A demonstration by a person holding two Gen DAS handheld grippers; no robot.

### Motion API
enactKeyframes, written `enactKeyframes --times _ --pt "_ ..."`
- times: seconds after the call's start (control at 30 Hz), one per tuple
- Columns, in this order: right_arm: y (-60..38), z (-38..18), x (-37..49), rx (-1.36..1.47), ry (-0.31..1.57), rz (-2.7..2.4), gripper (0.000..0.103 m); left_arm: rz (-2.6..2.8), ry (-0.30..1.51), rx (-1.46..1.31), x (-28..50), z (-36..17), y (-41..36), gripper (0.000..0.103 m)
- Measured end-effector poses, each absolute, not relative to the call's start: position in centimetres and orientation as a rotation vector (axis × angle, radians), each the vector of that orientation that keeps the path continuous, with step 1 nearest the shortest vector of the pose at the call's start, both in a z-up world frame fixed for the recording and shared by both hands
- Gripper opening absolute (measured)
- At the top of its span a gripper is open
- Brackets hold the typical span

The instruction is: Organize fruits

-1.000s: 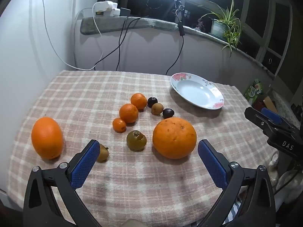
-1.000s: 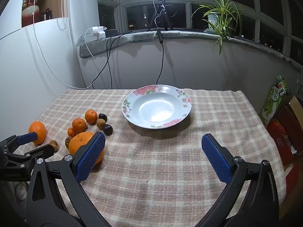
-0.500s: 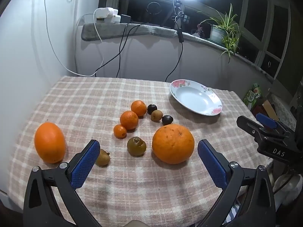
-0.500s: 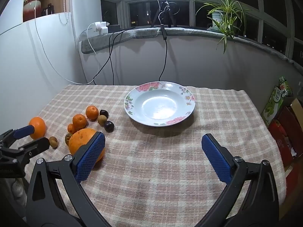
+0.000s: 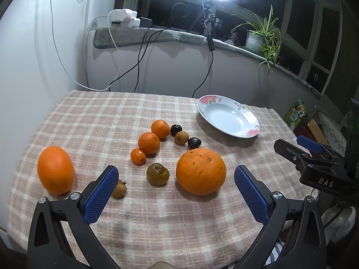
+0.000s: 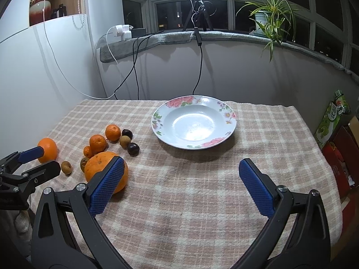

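Observation:
Fruit lies loose on a checked tablecloth (image 5: 94, 121). A big orange (image 5: 200, 171) sits just beyond my open left gripper (image 5: 176, 179), whose blue pads hold nothing. An oval orange (image 5: 55, 170) lies at the left, a greenish-brown fruit (image 5: 157, 174) and a small brown one (image 5: 119, 188) close by. Three small tangerines (image 5: 148, 142) and dark small fruits (image 5: 194, 142) lie farther back. The empty flowered plate (image 6: 194, 122) stands ahead of my open right gripper (image 6: 181, 179). The big orange (image 6: 101, 168) shows behind that gripper's left pad.
A ring light on a tripod (image 6: 197, 6), cables and a potted plant (image 6: 269, 20) stand on the sill behind the table. Boxes and a green packet (image 6: 334, 116) sit off the right edge. My right gripper (image 5: 314, 159) shows at the right of the left wrist view.
Both grippers have drawn back and risen slightly, so the fruit and plate sit a little farther away. Nothing was grasped or moved on the cloth.

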State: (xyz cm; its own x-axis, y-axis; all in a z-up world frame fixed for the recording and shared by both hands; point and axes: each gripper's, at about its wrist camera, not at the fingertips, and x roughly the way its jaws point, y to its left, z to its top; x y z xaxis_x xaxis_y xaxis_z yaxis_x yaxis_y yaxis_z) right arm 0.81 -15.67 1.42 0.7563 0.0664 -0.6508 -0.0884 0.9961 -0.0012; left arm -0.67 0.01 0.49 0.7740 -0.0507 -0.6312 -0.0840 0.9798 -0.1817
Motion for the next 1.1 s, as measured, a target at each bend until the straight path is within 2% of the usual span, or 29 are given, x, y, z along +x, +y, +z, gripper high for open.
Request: enactKeyframes --times 1.1 --pt "-15.73 0.61 1.53 -0.015 0.759 0.117 0.103 -0.020 0.711 -0.230 -0.07 -0.02 0.13 0.101"
